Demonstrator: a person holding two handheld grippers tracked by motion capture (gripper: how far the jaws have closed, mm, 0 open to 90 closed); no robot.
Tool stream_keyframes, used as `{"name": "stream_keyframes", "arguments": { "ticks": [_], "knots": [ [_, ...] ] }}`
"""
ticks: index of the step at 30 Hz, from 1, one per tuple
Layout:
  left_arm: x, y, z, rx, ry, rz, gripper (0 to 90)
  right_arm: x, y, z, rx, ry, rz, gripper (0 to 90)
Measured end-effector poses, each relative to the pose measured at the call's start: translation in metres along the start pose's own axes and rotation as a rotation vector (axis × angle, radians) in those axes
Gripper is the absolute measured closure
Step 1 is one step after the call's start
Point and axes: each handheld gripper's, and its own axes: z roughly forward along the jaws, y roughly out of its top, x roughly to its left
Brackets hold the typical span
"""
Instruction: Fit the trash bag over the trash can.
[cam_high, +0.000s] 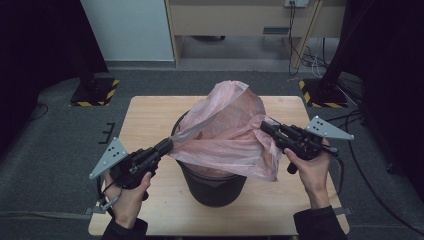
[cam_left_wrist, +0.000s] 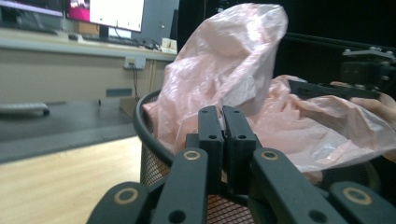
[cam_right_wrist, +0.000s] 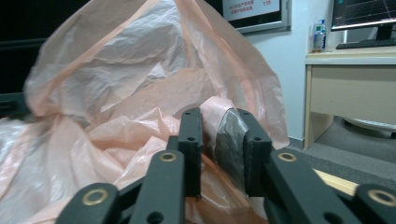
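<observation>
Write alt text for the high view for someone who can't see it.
Two hand-held grippers pinch a pink plastic bag from either side above a black mesh bin on a wooden table. The left gripper holds the bag's left edge, the right gripper its right side, and the bag billows up between them.

Dim room, dark edges; soft even light on the table; gripper views slightly blurred.

I count: one pink plastic bag (cam_high: 227, 135); one black mesh bin (cam_high: 212, 185); one wooden table (cam_high: 150, 120); two grippers, left gripper (cam_high: 167, 145) and right gripper (cam_high: 265, 126).
</observation>
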Motion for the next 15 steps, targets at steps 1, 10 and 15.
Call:
{"name": "stream_keyframes", "arguments": {
  "ticks": [1,10,15],
  "knots": [
    [0.003,-0.001,0.002,0.0,0.004,-0.005,87.4,0.0,0.0,-0.002,0.001,0.0,-0.007,75.8],
    [0.032,-0.012,0.005,-0.029,0.052,-0.107,88.1,-0.001,-0.01,-0.01,0.031,-0.01,-0.02,80.0],
    [0.035,-0.01,0.007,-0.028,0.039,-0.091,87.1,-0.001,-0.009,-0.012,0.024,-0.002,-0.01,69.6]
  ]
}}
